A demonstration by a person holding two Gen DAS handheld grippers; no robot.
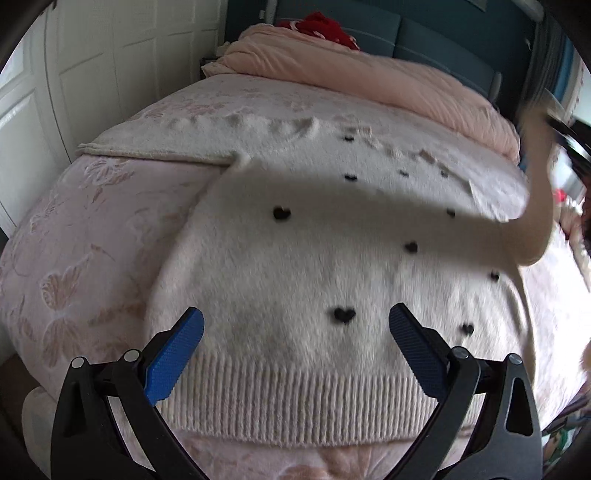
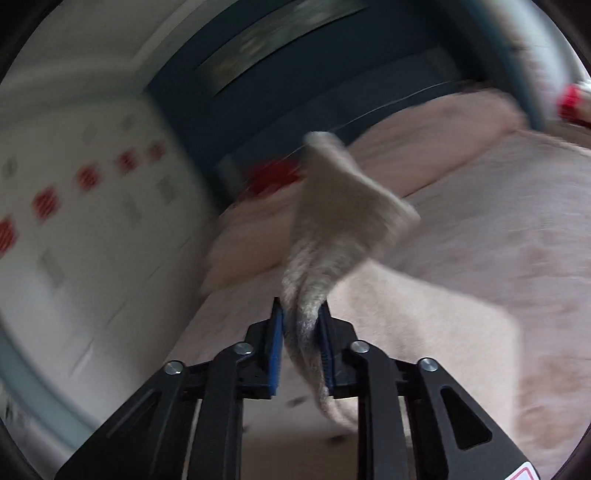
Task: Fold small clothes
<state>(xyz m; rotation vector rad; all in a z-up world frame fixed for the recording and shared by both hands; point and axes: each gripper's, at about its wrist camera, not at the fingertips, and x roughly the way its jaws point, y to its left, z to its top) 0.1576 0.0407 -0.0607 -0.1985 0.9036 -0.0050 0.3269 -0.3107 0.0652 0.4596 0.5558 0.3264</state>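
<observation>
A fluffy cream sweater (image 1: 295, 258) with small black hearts lies flat on the bed, ribbed hem toward me. My left gripper (image 1: 295, 328) is open and empty, its blue pads just above the hem. My right gripper (image 2: 300, 314) is shut on the sweater's right sleeve (image 2: 343, 206), holding it up in the air; the cuff sticks out beyond the pads. In the left wrist view the lifted sleeve (image 1: 535, 206) rises, blurred, at the right edge. The left sleeve (image 1: 155, 147) lies spread out to the left.
The bed has a pale pink patterned cover (image 1: 66, 258). A rolled pink duvet (image 1: 388, 81) and a red item (image 1: 325, 26) lie at the head by the blue headboard (image 1: 443, 40). White wardrobe doors (image 1: 92, 74) stand on the left.
</observation>
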